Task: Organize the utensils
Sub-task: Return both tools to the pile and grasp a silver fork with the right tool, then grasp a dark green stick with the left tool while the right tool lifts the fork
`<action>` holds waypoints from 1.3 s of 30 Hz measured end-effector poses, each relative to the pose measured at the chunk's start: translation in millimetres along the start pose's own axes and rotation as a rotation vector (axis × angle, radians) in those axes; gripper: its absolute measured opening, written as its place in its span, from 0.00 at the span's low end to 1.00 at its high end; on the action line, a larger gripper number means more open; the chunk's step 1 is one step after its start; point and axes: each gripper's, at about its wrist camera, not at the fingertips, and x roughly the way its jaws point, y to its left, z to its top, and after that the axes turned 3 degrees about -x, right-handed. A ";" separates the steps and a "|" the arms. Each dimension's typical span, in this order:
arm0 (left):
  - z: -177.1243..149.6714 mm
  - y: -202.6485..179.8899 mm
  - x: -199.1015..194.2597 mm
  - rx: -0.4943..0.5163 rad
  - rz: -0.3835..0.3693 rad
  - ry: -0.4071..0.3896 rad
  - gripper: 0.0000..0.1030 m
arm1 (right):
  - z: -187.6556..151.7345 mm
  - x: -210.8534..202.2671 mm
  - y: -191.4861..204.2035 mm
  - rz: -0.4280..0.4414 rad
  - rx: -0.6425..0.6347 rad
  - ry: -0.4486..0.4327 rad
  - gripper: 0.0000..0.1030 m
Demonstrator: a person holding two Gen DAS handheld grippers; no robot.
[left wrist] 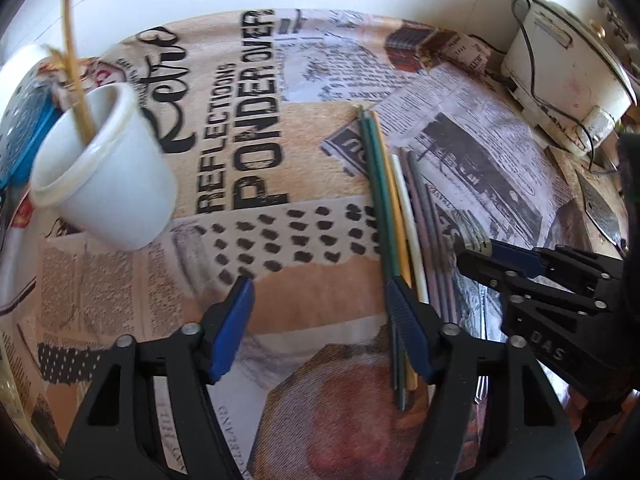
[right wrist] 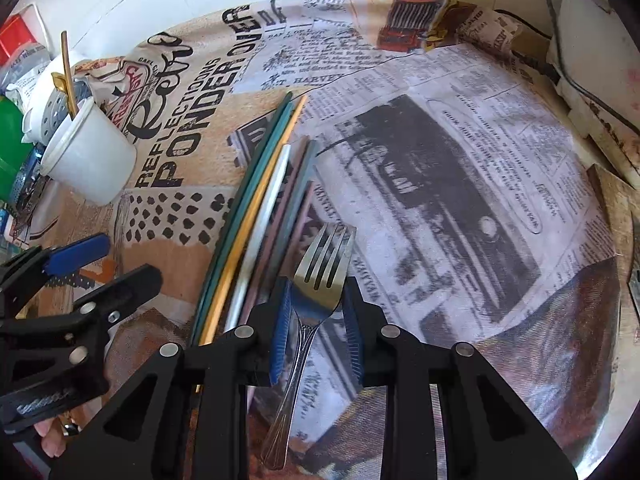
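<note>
A white cup (left wrist: 108, 168) stands at the left with one gold utensil (left wrist: 74, 68) in it; it also shows in the right wrist view (right wrist: 88, 156). Several coloured chopsticks (left wrist: 396, 204) lie side by side on the printed cloth, also in the right wrist view (right wrist: 256, 220). My left gripper (left wrist: 320, 300) is open and empty, its right finger over the near ends of the chopsticks. My right gripper (right wrist: 316, 296) is closed on the head of a steel fork (right wrist: 316, 276), just right of the chopsticks. In the left wrist view it shows at the right (left wrist: 472, 252).
A newspaper-print cloth (right wrist: 440, 200) covers the table. A white appliance (left wrist: 560, 68) with a black cable stands at the back right. Blue, green and red packages (right wrist: 12, 140) crowd the left edge behind the cup. A wooden board (right wrist: 616, 208) lies at the right.
</note>
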 end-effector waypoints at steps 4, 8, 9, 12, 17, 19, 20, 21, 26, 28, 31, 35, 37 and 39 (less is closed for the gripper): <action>10.0 -7.0 15.4 0.006 -0.013 0.034 0.52 | -4.2 -7.7 -13.0 0.000 0.027 -0.015 0.23; 23.7 -12.4 28.0 -0.004 -0.040 0.049 0.45 | -7.9 -13.6 -22.7 0.014 0.052 -0.018 0.23; 27.1 -13.6 30.8 -0.004 -0.044 0.050 0.43 | -8.5 -15.1 -23.9 0.015 0.055 -0.021 0.23; 37.1 -17.2 39.2 0.002 -0.036 0.055 0.38 | -10.8 -22.0 -28.2 0.025 0.068 -0.034 0.23; 55.9 -18.2 48.8 -0.024 -0.022 0.059 0.35 | -11.7 -31.7 -31.3 0.046 0.078 -0.058 0.23; 62.3 -17.8 52.5 -0.029 -0.002 0.064 0.30 | -11.5 -34.6 -32.5 0.053 0.076 -0.066 0.23; 65.4 -19.8 54.8 -0.016 0.019 0.065 0.28 | -11.8 -36.6 -33.0 0.057 0.075 -0.070 0.23; 67.8 -22.0 56.7 -0.003 0.029 0.068 0.28 | -11.6 -37.5 -33.7 0.060 0.074 -0.073 0.23; 78.1 -32.3 65.0 0.062 0.062 0.073 0.28 | -11.0 -41.2 -39.2 0.080 0.083 -0.086 0.23; 83.5 -32.9 68.2 0.061 0.058 0.081 0.28 | -10.0 -42.4 -40.3 0.085 0.085 -0.091 0.23; 90.3 -33.3 72.6 0.062 0.057 0.094 0.27 | -7.9 -43.6 -40.7 0.087 0.083 -0.098 0.23; 95.1 -36.2 75.0 0.068 0.053 0.104 0.06 | -6.7 -47.4 -39.1 0.091 0.075 -0.116 0.23; 95.9 -35.6 75.6 0.063 0.046 0.112 0.04 | -6.3 -50.3 -37.4 0.095 0.070 -0.125 0.23; 96.6 -34.7 75.6 0.064 0.035 0.122 0.04 | -5.7 -52.1 -35.5 0.096 0.066 -0.132 0.23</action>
